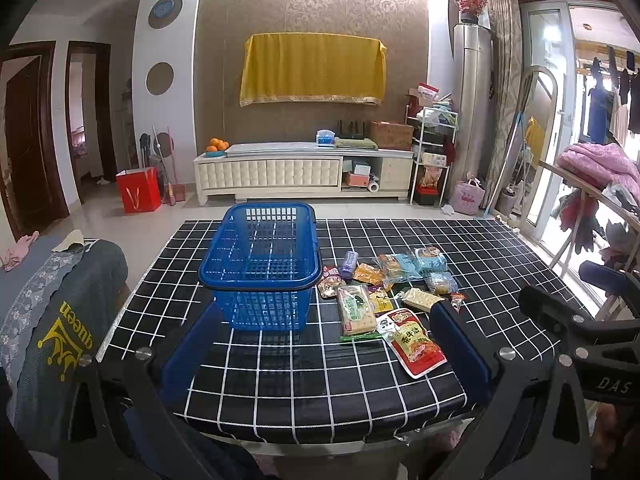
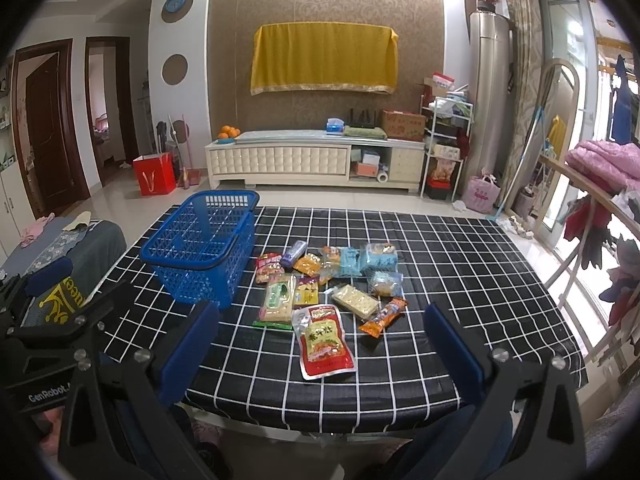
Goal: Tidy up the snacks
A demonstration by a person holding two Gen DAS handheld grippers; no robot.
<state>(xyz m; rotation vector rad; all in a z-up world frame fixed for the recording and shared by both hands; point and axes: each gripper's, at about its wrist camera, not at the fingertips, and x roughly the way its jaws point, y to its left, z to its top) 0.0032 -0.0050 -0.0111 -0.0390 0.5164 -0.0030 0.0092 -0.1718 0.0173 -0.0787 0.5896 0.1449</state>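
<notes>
An empty blue plastic basket [image 1: 261,264] stands on the black-and-white checked table [image 1: 280,380]; it also shows in the right wrist view [image 2: 202,246]. To its right lie several snack packets: a red pouch [image 1: 416,342] [image 2: 325,342], a green cracker pack [image 1: 355,312] [image 2: 277,301], an orange stick pack [image 2: 382,317], light blue packs [image 2: 362,261]. My left gripper [image 1: 324,354] is open and empty, held over the table's near edge. My right gripper [image 2: 320,350] is open and empty, facing the snacks from the near edge.
A grey-covered seat [image 1: 52,296] stands left of the table. A clothes rack with pink bedding [image 2: 600,168] stands on the right. A white TV cabinet [image 1: 304,172] and a red bag [image 1: 138,194] are across the floor behind the table.
</notes>
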